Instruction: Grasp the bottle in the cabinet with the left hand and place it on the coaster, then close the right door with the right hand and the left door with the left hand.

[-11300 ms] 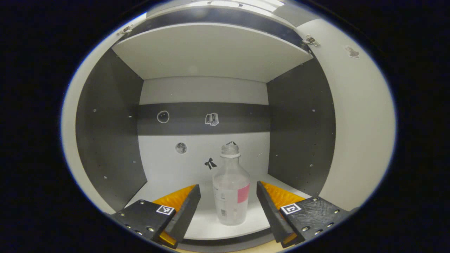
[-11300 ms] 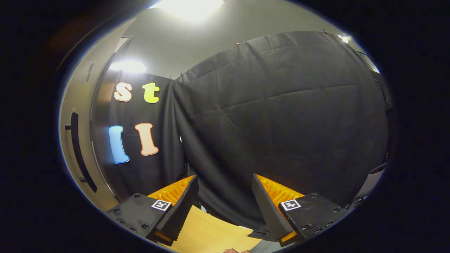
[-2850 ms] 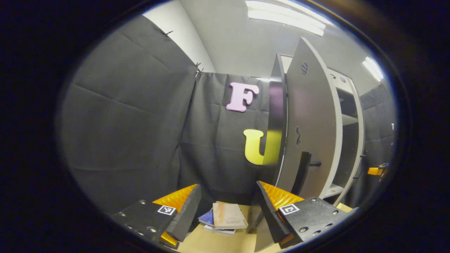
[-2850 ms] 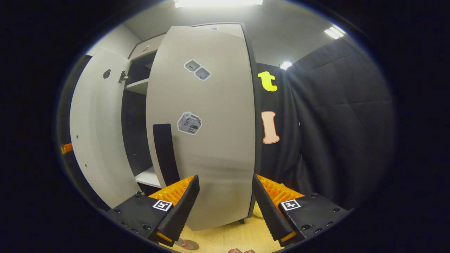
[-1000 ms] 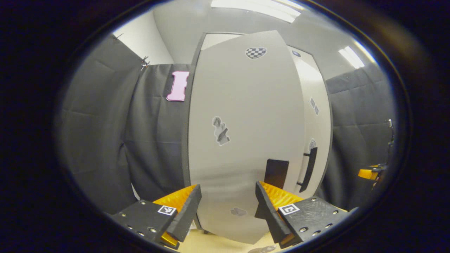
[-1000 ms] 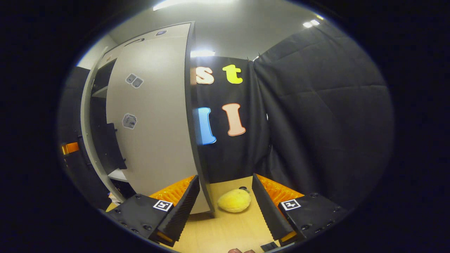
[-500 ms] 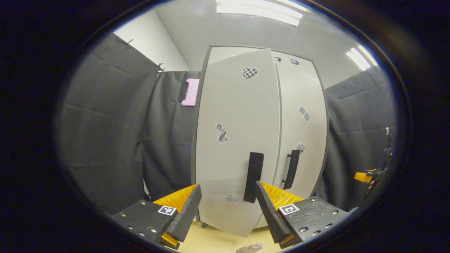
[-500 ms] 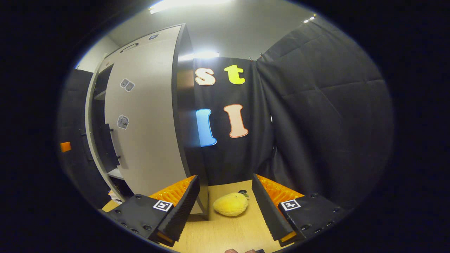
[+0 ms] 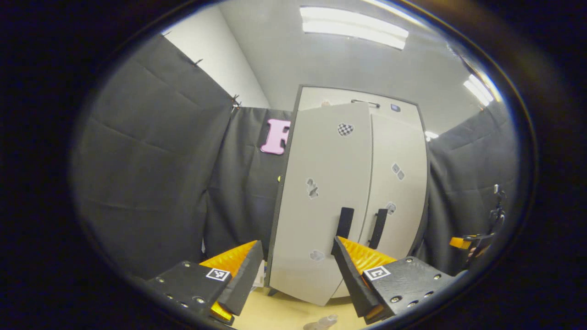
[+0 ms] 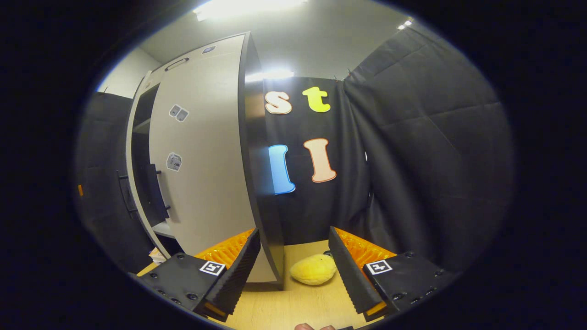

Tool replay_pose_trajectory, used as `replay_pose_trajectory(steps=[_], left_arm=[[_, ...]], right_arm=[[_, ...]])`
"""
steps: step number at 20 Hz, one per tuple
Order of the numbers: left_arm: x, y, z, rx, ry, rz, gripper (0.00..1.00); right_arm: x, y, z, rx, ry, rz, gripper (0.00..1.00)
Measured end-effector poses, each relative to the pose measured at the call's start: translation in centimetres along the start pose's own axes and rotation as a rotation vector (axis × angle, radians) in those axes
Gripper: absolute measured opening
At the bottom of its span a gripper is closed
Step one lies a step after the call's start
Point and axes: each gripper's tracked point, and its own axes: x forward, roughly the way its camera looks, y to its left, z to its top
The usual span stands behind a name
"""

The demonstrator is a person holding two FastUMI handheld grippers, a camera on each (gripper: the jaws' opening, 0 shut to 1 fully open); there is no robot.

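Note:
In the left gripper view the pale cabinet stands ahead, and my left gripper (image 9: 296, 270) is open and empty a short way in front of it. The left door (image 9: 321, 197) is almost shut, its lower edge standing a little proud. The right door (image 9: 399, 183) lies flush. Two dark handles (image 9: 345, 222) sit side by side. A clear bottle top (image 9: 321, 322) peeks in at the bottom edge. In the right gripper view my right gripper (image 10: 293, 268) is open beside the cabinet's right side; the right door (image 10: 206, 183) is shut, with a dark gap left of it.
A yellow plush fruit (image 10: 314, 269) lies on the wooden table (image 10: 284, 311) between my right fingers, by the cabinet's corner (image 10: 263, 220). Black cloth walls close in on both sides. The other gripper (image 9: 463, 241) shows small at the far right of the left gripper view.
The left door has swung from half open to almost shut, and my left gripper has backed away from it. The right gripper has barely shifted.

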Motion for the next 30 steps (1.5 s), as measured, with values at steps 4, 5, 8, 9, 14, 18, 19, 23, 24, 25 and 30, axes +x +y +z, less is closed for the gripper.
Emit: replay_pose_trajectory(steps=[4,5,8,9,14,18,19,23,24,25,30], left_arm=[[-1.7,2.5,0.0,0.004,-0.018,0.043,0.94],[-1.6,2.7,0.0,0.013,-0.012,0.050,0.94],[-1.3,4.2,0.1,0.044,-0.008,0.062,0.95],[-1.2,4.3,0.2,0.050,-0.009,0.058,0.90],[-0.6,4.5,0.9,0.106,-0.024,0.017,0.90],[-1.2,5.0,-0.1,0.121,-0.001,0.002,0.94],[-1.3,5.1,-0.3,0.131,0.007,-0.002,0.92],[-1.9,5.2,-0.9,0.156,0.018,-0.011,0.95],[-2.1,5.1,-1.0,0.153,0.019,-0.020,0.95],[-2.4,5.3,-1.0,0.154,0.021,-0.029,0.95],[-2.5,5.4,-2.1,0.179,0.060,-0.030,0.95]], right_arm=[[-0.7,1.8,-0.4,0.007,-0.005,-0.002,0.95],[-0.9,2.3,-0.5,0.004,-0.005,-0.001,0.95],[-1.4,4.2,-0.8,-0.020,0.003,0.003,0.95],[-1.5,5.0,-0.8,-0.025,0.001,0.009,0.95],[-1.6,8.9,0.0,-0.044,-0.021,0.046,0.95],[-1.3,12.1,-0.3,-0.090,0.002,0.086,0.95],[-1.3,13.0,-0.4,-0.100,0.007,0.104,0.95],[-2.1,14.9,-0.2,-0.121,-0.001,0.119,0.95],[-2.2,15.3,-0.3,-0.117,-0.002,0.121,0.95],[-2.4,15.7,-0.5,-0.110,-0.004,0.127,0.92],[-3.3,16.4,-1.9,-0.092,0.014,0.137,0.92]])
